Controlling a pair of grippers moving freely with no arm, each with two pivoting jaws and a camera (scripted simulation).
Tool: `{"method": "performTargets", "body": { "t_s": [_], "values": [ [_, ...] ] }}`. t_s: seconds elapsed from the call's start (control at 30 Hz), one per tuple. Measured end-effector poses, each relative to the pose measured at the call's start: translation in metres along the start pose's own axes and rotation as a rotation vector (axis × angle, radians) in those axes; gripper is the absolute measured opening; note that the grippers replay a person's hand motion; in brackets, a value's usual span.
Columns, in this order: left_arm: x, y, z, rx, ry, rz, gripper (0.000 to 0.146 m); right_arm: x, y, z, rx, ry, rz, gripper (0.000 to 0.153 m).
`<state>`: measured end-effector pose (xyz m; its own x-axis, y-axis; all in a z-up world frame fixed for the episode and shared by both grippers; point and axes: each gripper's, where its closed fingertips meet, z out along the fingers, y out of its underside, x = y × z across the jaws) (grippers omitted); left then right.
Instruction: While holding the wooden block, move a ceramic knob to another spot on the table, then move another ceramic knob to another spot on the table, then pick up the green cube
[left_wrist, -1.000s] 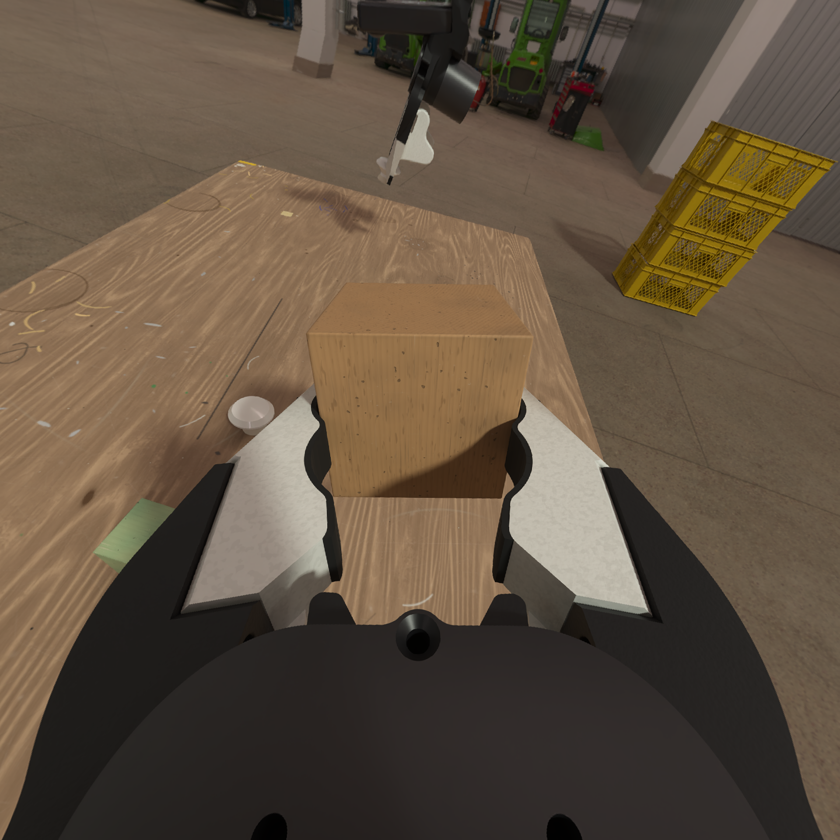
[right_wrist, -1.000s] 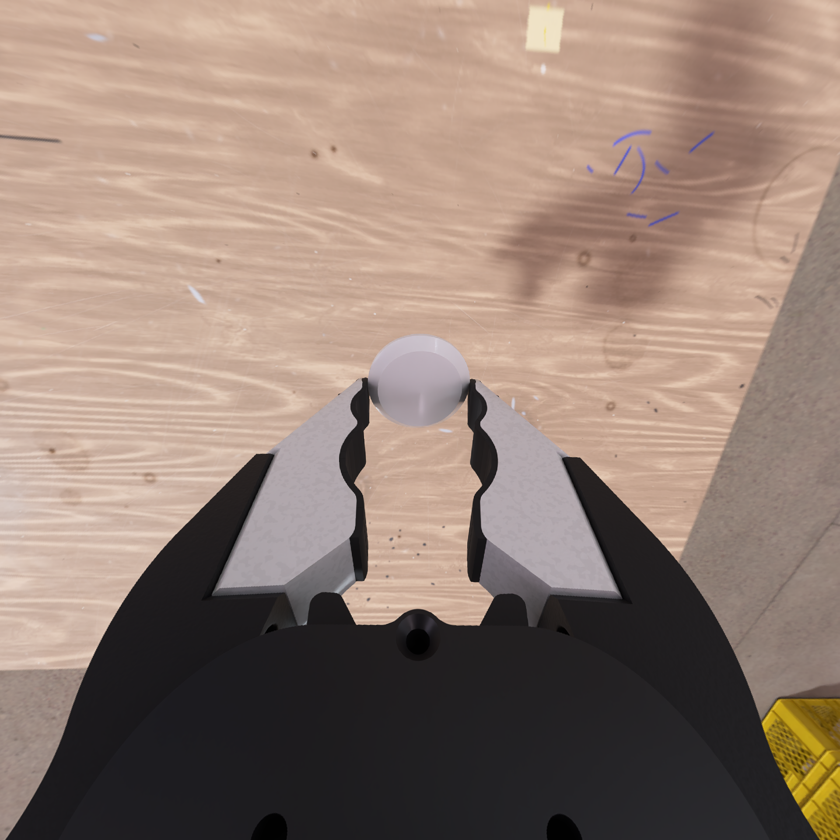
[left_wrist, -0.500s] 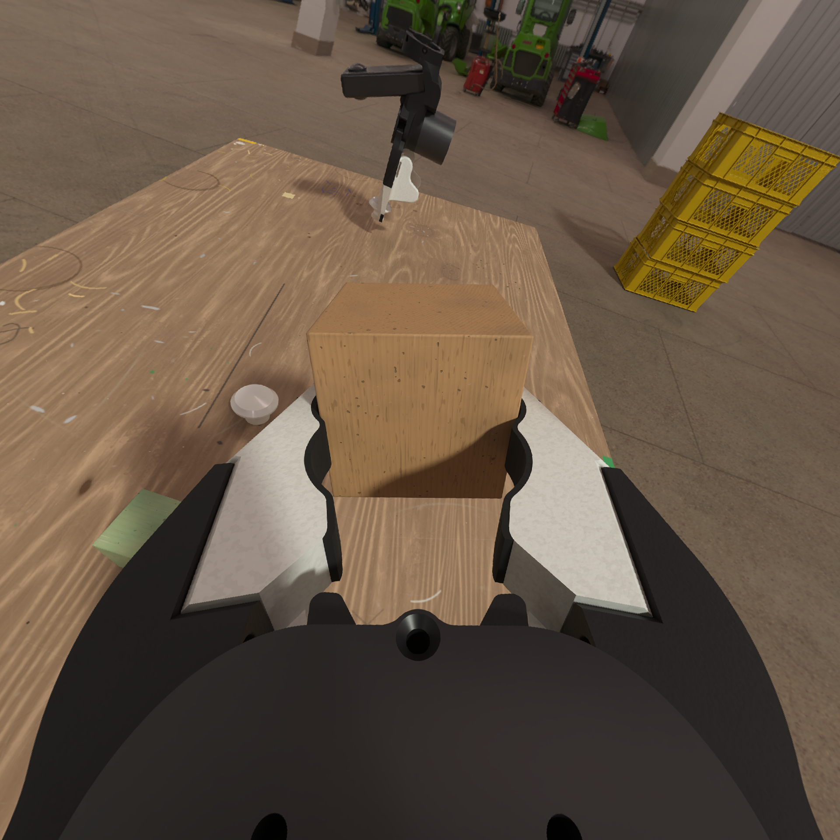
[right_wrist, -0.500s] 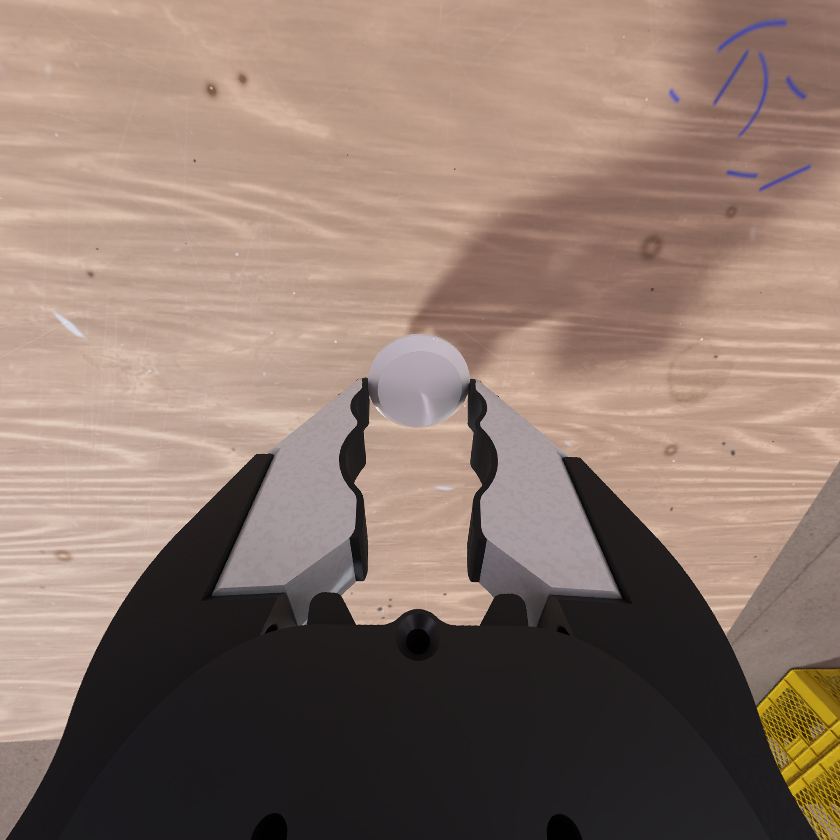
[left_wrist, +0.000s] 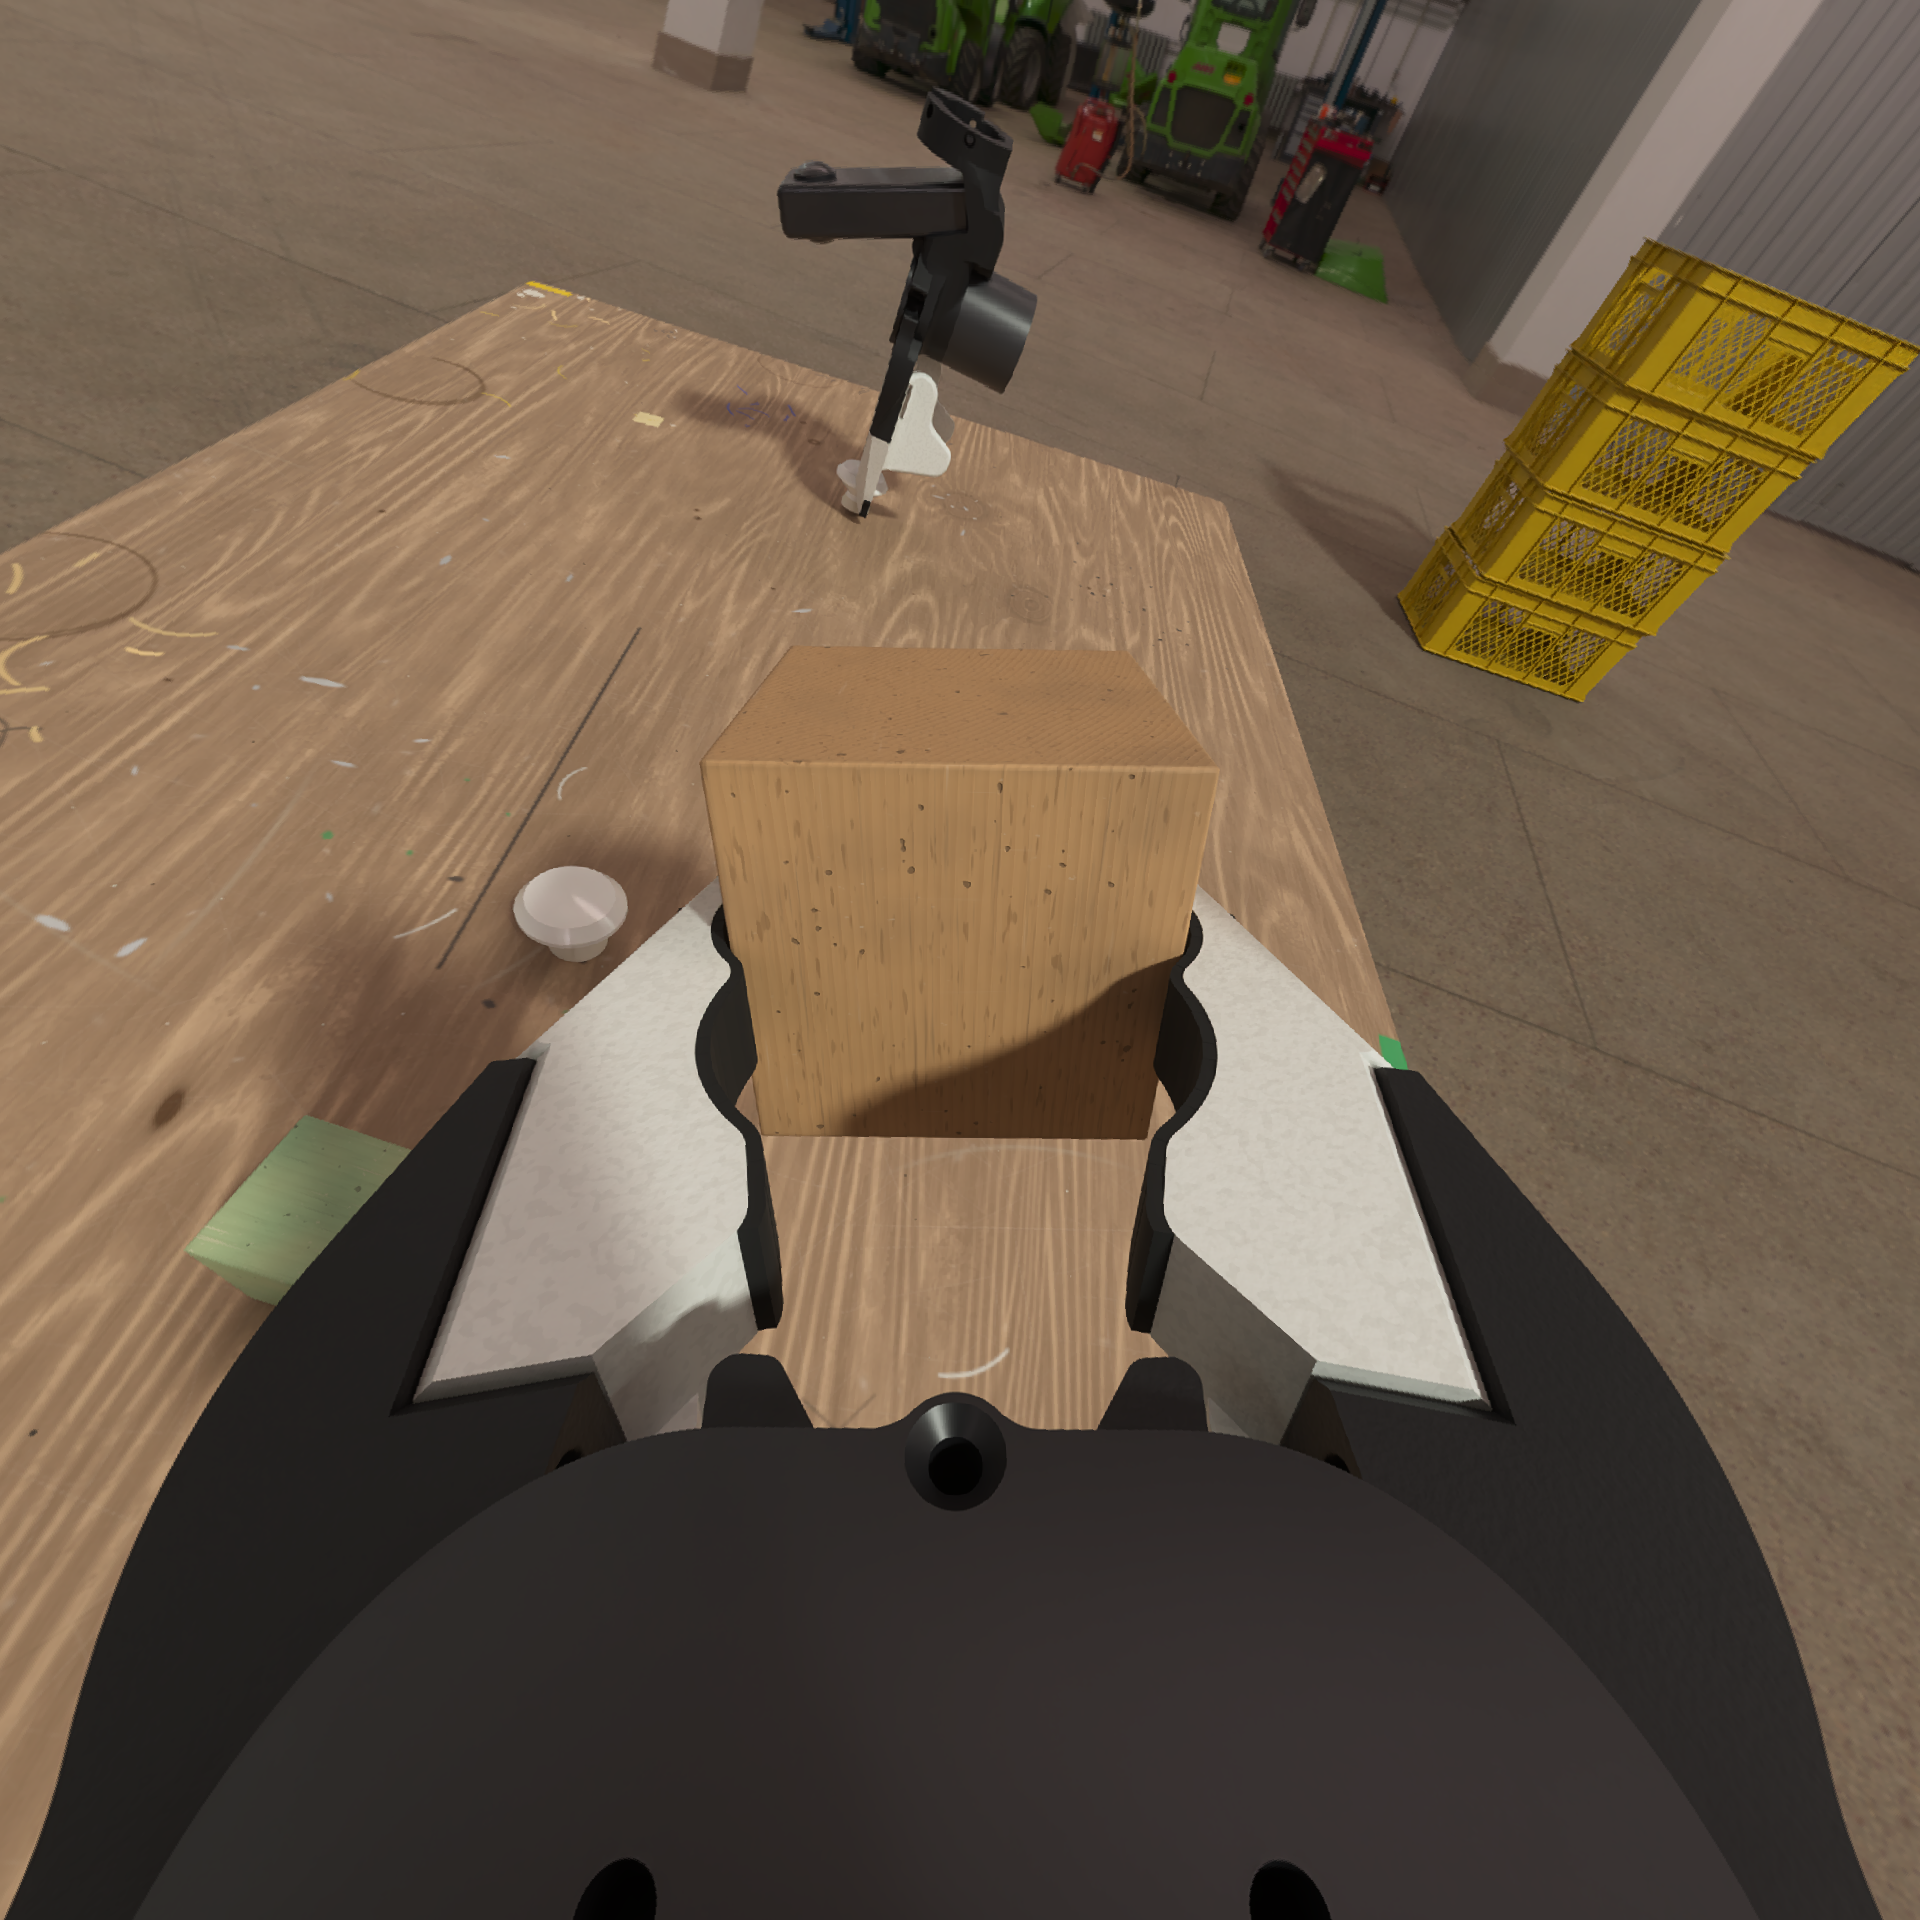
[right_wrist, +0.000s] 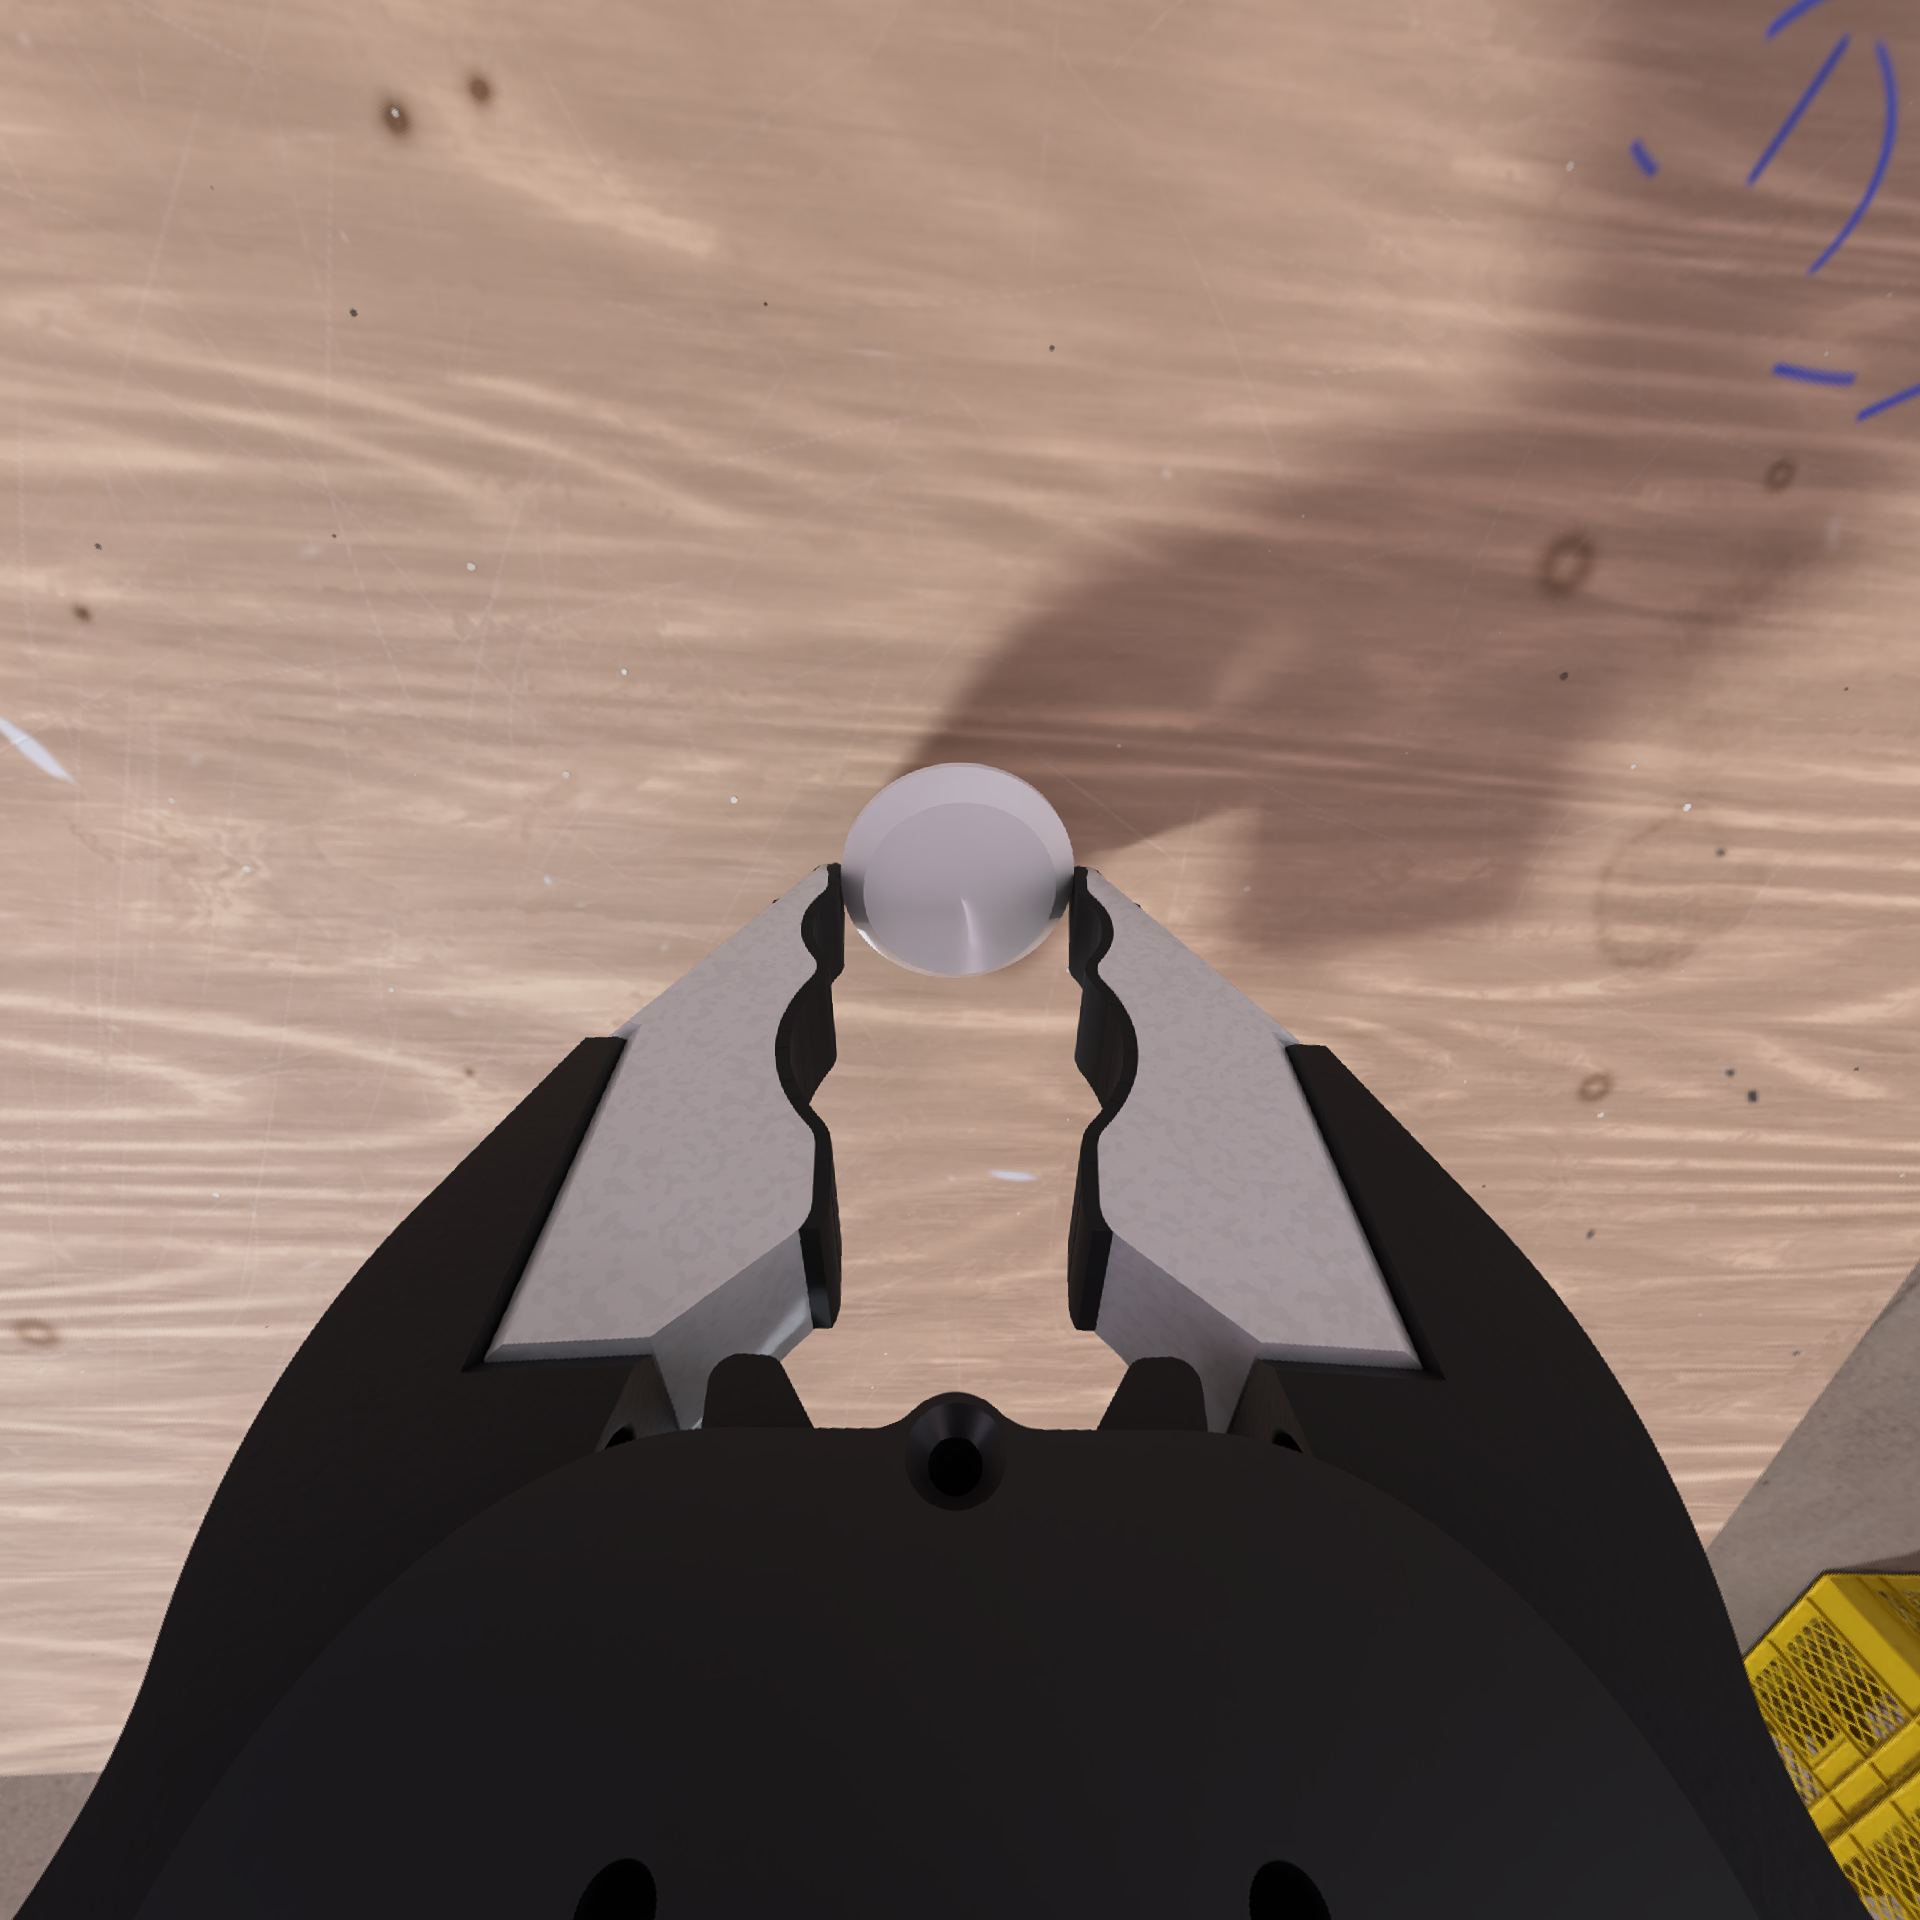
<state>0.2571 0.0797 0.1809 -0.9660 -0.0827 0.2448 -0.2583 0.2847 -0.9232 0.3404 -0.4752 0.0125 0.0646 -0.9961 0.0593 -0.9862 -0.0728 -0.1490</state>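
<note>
- Plywood table (left_wrist: 312, 582) in the left wrist view: left gripper (left_wrist: 956, 935) clamps the wooden block (left_wrist: 961, 894); a second knob (left_wrist: 570, 910) and the green cube (left_wrist: 296, 1205) lie alongside, liable to be bumped.
- Right wrist view: right gripper (right_wrist: 956, 899) pinches a ceramic knob (right_wrist: 956, 871) at its fingertips only; it could slip free or roll on release.

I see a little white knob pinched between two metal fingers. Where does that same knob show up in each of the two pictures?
Left wrist view: the held knob is far off, upper middle, at the tips of the right gripper near the table's far end.
Right wrist view: it sits dead centre between the fingertips.
Shared landmark: the yellow crates, bottom right corner there.
</note>
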Motion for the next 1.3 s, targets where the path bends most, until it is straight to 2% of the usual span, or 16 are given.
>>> {"method": "performTargets", "body": {
  "t_s": [1.07,1.13,1.17,1.3],
  "values": [
    [0.0031,0.0012,0.0020,-0.010,0.002,0.011,0.078,-0.0041,0.0064,0.0007,0.029,-0.013,-0.016,0.043],
    [0.0031,0.0013,0.0023,-0.011,0.003,0.011,0.078,-0.0034,0.0045,-0.0001,0.047,-0.007,-0.019,0.071],
    [0.0032,0.0013,0.0024,-0.011,0.004,0.011,0.078,-0.0030,0.0041,-0.0008,0.051,-0.003,-0.019,0.078],
    [0.0046,0.0014,0.0026,-0.015,0.006,0.014,0.078,-0.0026,0.0030,-0.0082,0.062,0.010,-0.029,0.091]
  ]
}}
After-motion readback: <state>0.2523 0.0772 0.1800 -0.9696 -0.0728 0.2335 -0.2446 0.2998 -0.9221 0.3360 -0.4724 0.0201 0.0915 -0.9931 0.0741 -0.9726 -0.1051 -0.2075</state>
